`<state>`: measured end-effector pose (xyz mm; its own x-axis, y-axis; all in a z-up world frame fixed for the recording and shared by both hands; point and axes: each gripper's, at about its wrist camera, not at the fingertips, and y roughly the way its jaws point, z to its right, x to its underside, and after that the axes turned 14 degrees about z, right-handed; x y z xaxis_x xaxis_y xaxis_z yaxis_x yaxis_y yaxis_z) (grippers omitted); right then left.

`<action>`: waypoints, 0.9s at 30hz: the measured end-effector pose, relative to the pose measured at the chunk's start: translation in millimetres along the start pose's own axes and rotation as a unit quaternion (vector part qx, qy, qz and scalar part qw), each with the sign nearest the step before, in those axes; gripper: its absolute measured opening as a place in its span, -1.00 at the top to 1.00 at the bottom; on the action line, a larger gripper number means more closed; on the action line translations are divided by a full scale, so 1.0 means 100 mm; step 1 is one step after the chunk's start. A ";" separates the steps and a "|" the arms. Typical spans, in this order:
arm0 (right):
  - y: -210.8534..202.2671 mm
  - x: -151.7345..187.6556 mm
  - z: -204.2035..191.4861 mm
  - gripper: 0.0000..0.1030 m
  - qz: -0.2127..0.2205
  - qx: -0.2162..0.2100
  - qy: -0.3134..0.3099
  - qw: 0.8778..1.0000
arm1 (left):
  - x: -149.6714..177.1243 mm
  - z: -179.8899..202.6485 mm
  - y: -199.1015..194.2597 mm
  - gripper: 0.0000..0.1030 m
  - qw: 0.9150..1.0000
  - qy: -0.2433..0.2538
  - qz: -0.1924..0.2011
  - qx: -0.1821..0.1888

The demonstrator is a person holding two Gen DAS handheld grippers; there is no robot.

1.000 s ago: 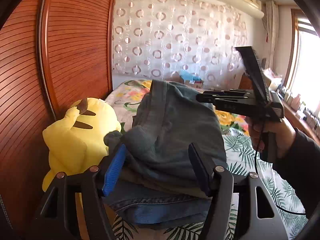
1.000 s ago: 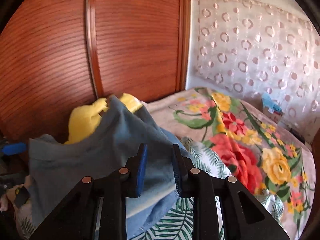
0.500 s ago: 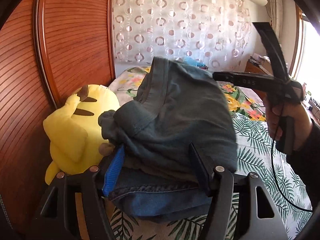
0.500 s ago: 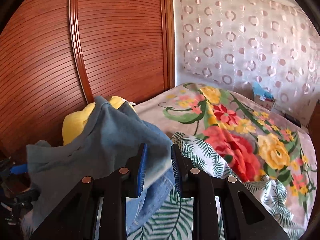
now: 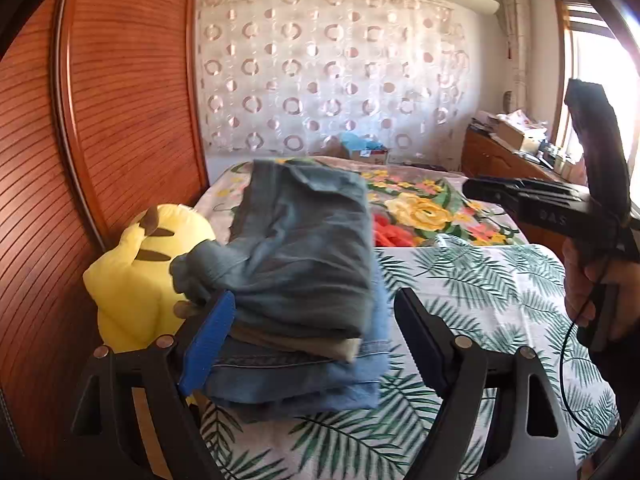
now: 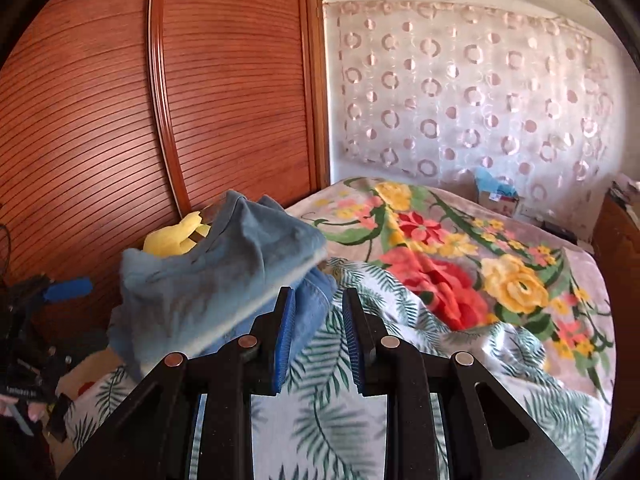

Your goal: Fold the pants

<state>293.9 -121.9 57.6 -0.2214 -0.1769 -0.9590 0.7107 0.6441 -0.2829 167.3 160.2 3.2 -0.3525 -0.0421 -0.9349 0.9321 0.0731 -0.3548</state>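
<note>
The folded blue jeans [image 5: 296, 264] lie in a thick stack on the palm-leaf sheet [image 5: 480, 288] near the bed's left edge. My left gripper [image 5: 314, 296] straddles the stack's near end. Its jaws are opening: the blue left pad [image 5: 208, 336] sits against the denim and the right finger [image 5: 420, 340] stands clear of it. In the right wrist view the jeans [image 6: 224, 280] lie left of my right gripper [image 6: 318, 294], whose pads are a narrow gap apart with only sheet between them. In the left wrist view the right gripper [image 5: 480, 192] hovers to the right, held by a hand [image 5: 592, 292].
A yellow plush toy [image 5: 136, 272] leans between the jeans and the slatted wooden wardrobe door [image 5: 120, 120]. A floral blanket [image 6: 460, 264] covers the far half of the bed. A wooden desk [image 5: 500, 156] with clutter stands at the right, and a cardboard box [image 5: 364, 152] by the curtain.
The left jaws have spread wider and its right finger has come off the jeans. The right gripper has drawn away to the right, leaving the top fold lying flatter on the stack.
</note>
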 end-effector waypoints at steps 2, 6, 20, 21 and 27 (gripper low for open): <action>-0.21 0.03 -0.01 0.51 0.005 0.006 0.005 1.000 | -0.02 0.08 -0.05 -0.78 1.000 0.005 0.005 0.006; -0.57 0.10 -0.02 0.51 0.014 0.020 0.009 1.000 | -0.08 0.23 -0.20 -0.99 0.999 0.009 0.023 0.021; -1.56 0.31 -0.23 0.24 0.036 0.091 0.029 0.995 | -0.19 0.77 -0.62 -0.99 0.997 0.034 0.054 0.044; -1.64 0.32 -0.26 0.18 0.040 0.099 0.029 0.994 | -0.19 0.82 -0.65 -0.99 0.997 0.035 0.055 0.046; -2.20 0.37 -0.54 -0.11 0.077 0.144 0.036 0.986 | -0.19 1.08 -0.85 -0.99 0.995 0.040 0.068 0.061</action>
<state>93.6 -230.1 85.0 -0.1361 -0.0342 -0.9901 0.8977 0.4186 -0.1378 103.9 47.5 52.0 -0.2225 0.0405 -0.9741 0.9733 -0.0482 -0.2243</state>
